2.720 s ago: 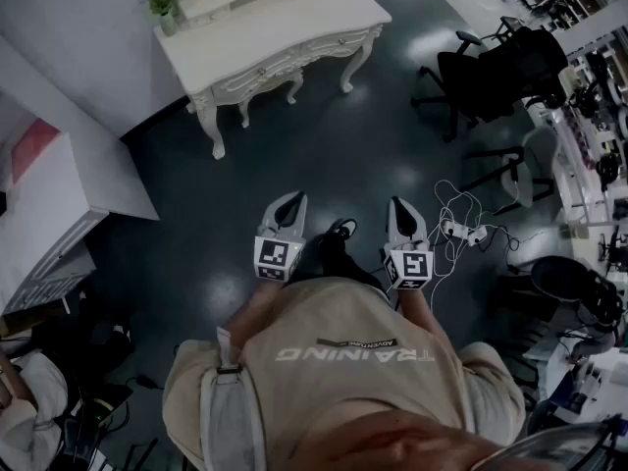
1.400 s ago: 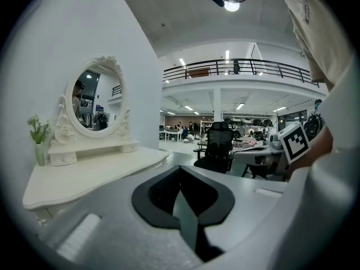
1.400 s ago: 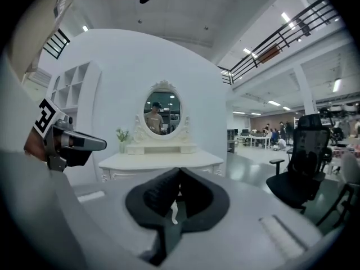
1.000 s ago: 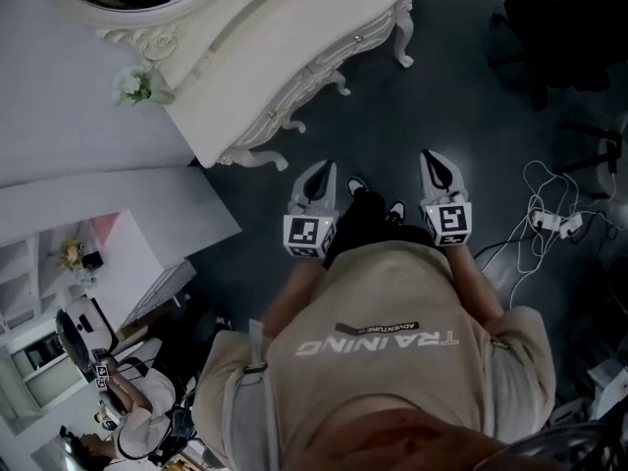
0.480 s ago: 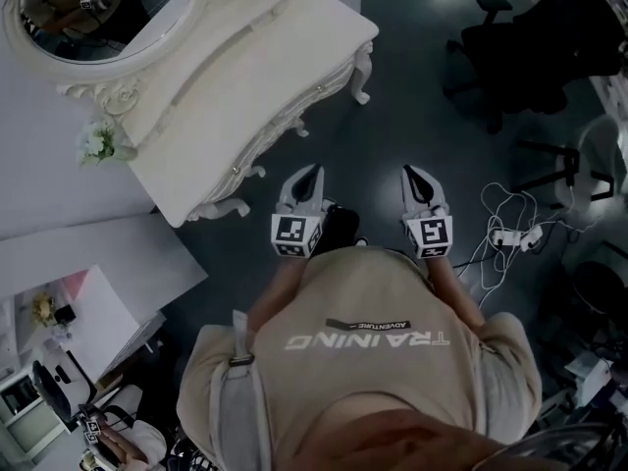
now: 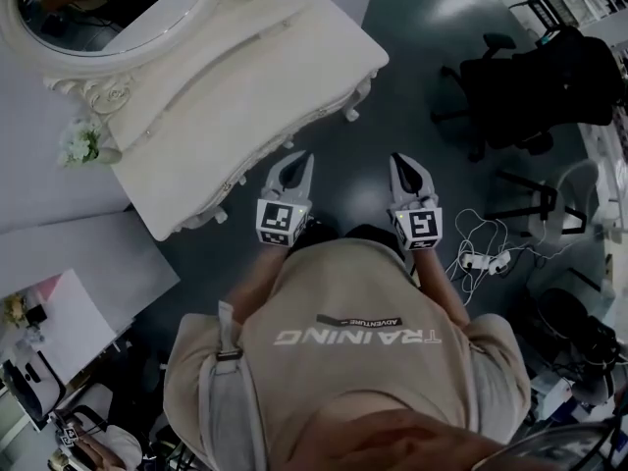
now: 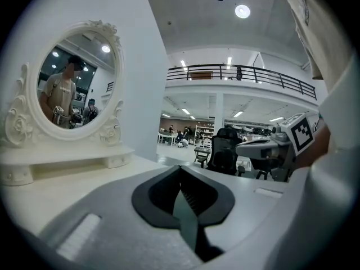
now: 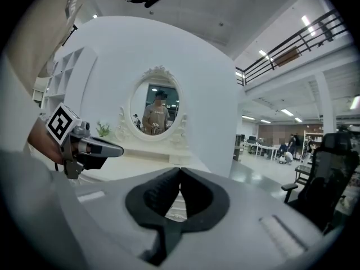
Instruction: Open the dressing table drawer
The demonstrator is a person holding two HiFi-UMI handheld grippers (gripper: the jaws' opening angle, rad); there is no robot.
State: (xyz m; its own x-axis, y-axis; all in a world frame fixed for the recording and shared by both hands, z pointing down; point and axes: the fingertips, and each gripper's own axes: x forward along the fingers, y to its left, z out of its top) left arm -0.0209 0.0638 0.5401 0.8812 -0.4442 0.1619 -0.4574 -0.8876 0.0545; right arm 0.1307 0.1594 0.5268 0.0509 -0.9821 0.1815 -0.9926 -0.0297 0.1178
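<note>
The white dressing table point(image 6: 245, 77) with its oval mirror point(image 6: 108, 8) stands at the upper left of the head view. Its drawer front point(image 6: 312, 118) runs along the carved front edge. My left gripper point(image 6: 297, 162) is shut and empty, its tips just short of that edge. My right gripper point(image 6: 400, 163) is also shut and empty, over the dark floor to the right of the table. In the left gripper view the shut gripper point(image 7: 180, 167) points over the table top point(image 7: 67, 190). In the right gripper view the gripper point(image 8: 180, 170) faces the mirror point(image 8: 158, 108).
A small flower pot point(image 6: 78, 145) sits at the table's left end. A white cabinet point(image 6: 78, 273) stands to the left. Black office chairs point(image 6: 549, 77) and a power strip with cables point(image 6: 481, 258) lie on the floor at the right.
The person has walked up to the dressing table. Both grippers, still shut, have moved forward with the body and now sit near its front edge.
</note>
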